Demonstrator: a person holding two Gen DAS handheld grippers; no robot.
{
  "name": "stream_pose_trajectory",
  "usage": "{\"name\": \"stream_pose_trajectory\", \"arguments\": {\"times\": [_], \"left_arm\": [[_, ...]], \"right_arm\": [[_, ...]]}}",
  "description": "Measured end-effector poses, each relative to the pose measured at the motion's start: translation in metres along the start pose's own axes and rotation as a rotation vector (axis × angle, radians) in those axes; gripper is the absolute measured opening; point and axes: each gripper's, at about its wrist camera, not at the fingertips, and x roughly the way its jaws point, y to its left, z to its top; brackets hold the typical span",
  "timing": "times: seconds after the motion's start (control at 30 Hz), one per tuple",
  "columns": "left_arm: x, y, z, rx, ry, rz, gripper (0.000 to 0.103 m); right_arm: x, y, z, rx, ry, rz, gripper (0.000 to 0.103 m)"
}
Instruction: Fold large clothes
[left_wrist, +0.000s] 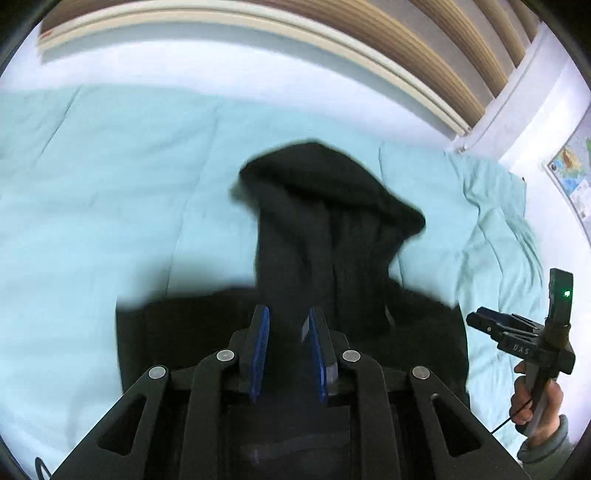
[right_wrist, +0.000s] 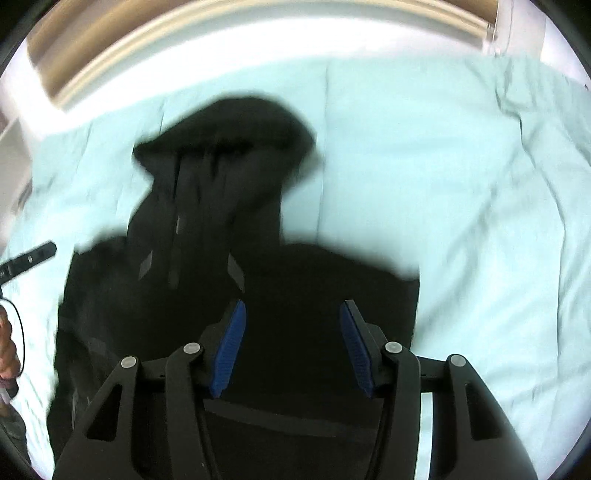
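The bed is covered with a pale mint-green sheet (left_wrist: 110, 177), which lies mostly smooth with long straight creases, and becomes wrinkled and bunched near the far right corner. Behind the bed stands a headboard (left_wrist: 424, 55) made of beige and brown curved bands, and the wall next to it is white. On this wall, at the right edge of the left wrist view, hangs a coloured map (left_wrist: 576, 173). The black hooded garment (left_wrist: 332, 221) lies on the sheet in the middle of the bed, its hood pointing toward the headboard and its wider body spreading toward the cameras; the cloth looks blurred. The left gripper (left_wrist: 286, 321) hangs above the body of the garment with its blue pads only a little apart, and no cloth is seen between them. The right gripper (right_wrist: 291, 325) is also above the dark cloth, its pads clearly wide apart and holding nothing. In the left wrist view a hand (left_wrist: 535, 402) with a grey-green sleeve holds the handle of the right gripper.
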Motion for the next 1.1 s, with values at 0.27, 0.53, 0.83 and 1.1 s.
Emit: {"name": "stream_pose_trajectory", "arguments": {"times": [0.27, 0.53, 0.83, 1.1], "left_arm": [[0.082, 0.012, 0.079, -0.016, -0.006, 0.020, 0.033], [0.170, 0.053, 0.101, -0.147, 0.083, 0.056, 0.042], [0.120, 0.057, 0.108, -0.155, -0.125, -0.108, 0.007], [0.202, 0.114, 0.067, -0.316, 0.149, -0.089, 0.011]], "right_arm": [[0.076, -0.006, 0.098, 0.105, -0.040, 0.055, 0.055], [0.150, -0.008, 0.131, 0.150, 0.031, 0.074, 0.055], [0.131, -0.013, 0.145, 0.154, -0.076, 0.171, 0.006], [0.214, -0.020, 0.114, 0.127, 0.138, 0.116, 0.006]]}}
